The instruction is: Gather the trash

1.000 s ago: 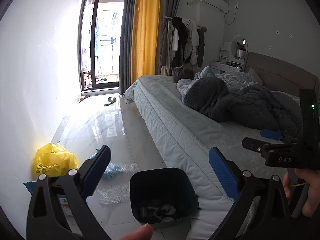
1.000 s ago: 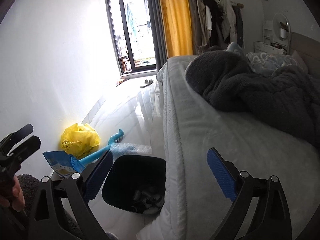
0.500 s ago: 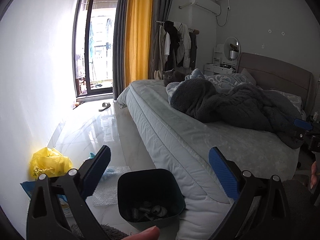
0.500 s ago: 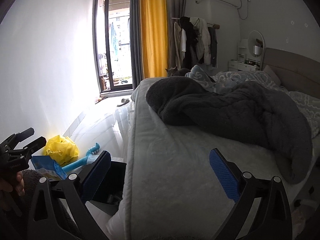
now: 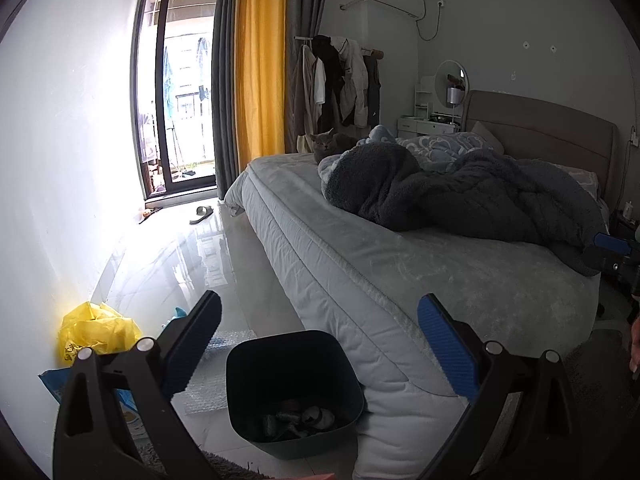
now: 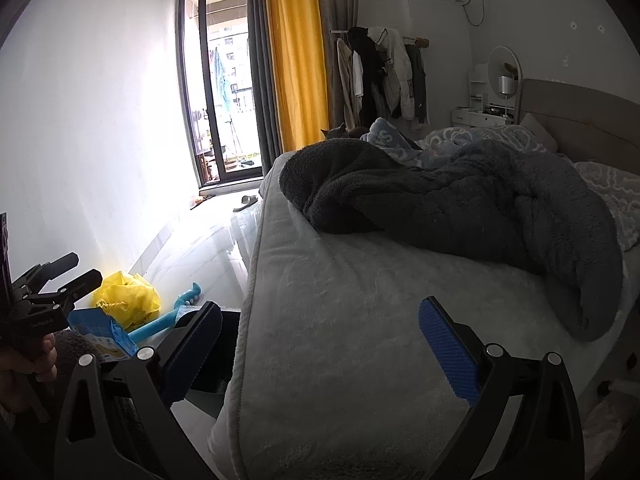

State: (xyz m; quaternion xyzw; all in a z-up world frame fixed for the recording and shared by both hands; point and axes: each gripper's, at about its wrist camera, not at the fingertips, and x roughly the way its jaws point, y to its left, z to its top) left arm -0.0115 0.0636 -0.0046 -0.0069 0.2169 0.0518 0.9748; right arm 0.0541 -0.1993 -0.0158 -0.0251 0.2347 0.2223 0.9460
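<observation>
dark teal bin [image 5: 294, 376] | yellow bag [image 5: 96, 334] | grey blanket [image 5: 460, 196] | yellow curtain [image 5: 260, 68]

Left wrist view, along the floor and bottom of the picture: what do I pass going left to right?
Yellow plastic bag → sheet of bubble wrap → dark trash bin → corner of the bed.

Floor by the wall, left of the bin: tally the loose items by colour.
Yellow: 1, plastic bag
Blue: 2, packet, long-handled brush
Clear: 1, bubble wrap
Total: 4, all outside the bin
</observation>
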